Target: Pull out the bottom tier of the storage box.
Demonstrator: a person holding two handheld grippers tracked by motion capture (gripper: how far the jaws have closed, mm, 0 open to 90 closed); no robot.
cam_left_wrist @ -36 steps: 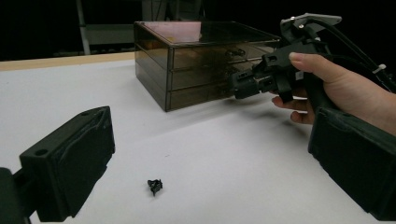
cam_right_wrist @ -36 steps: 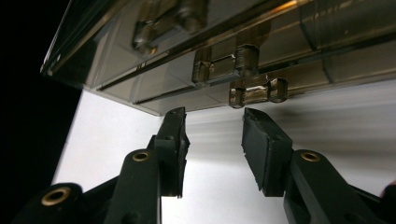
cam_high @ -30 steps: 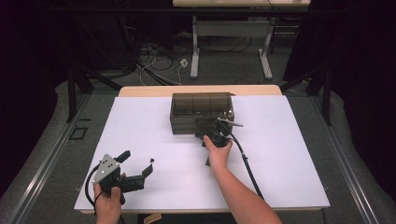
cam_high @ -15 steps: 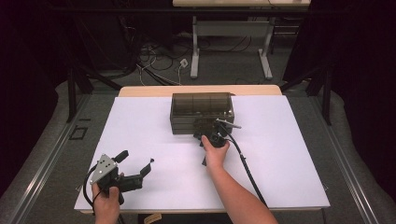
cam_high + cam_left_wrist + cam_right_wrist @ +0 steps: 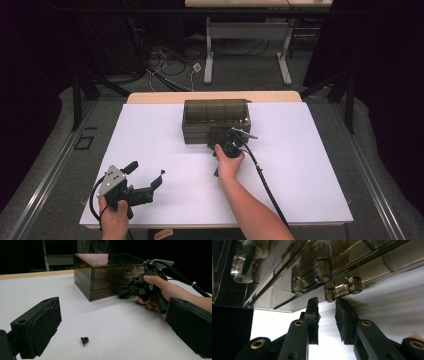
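A smoky brown drawer box [image 5: 216, 120] stands at the table's far middle. My right gripper [image 5: 223, 138] is at its front, low on the right side. In the right gripper view its jaws have just been closing and stand a narrow gap apart, right in front of a translucent drawer handle [image 5: 343, 288]. The pads [image 5: 313, 312] do not press on the handle, and only white table shows between them. In the left gripper view the right gripper [image 5: 123, 292] points at the box [image 5: 100, 275]. My left gripper [image 5: 146, 172] rests near the front left, jaws wide open [image 5: 112, 307], with a small black clip [image 5: 85, 340] lying on the table between them.
The white table top [image 5: 310, 165] has bare room left and right of the box. The right gripper's cable [image 5: 265, 185] trails along the forearm toward the front edge. Table legs and loose cables sit on the floor beyond the far edge.
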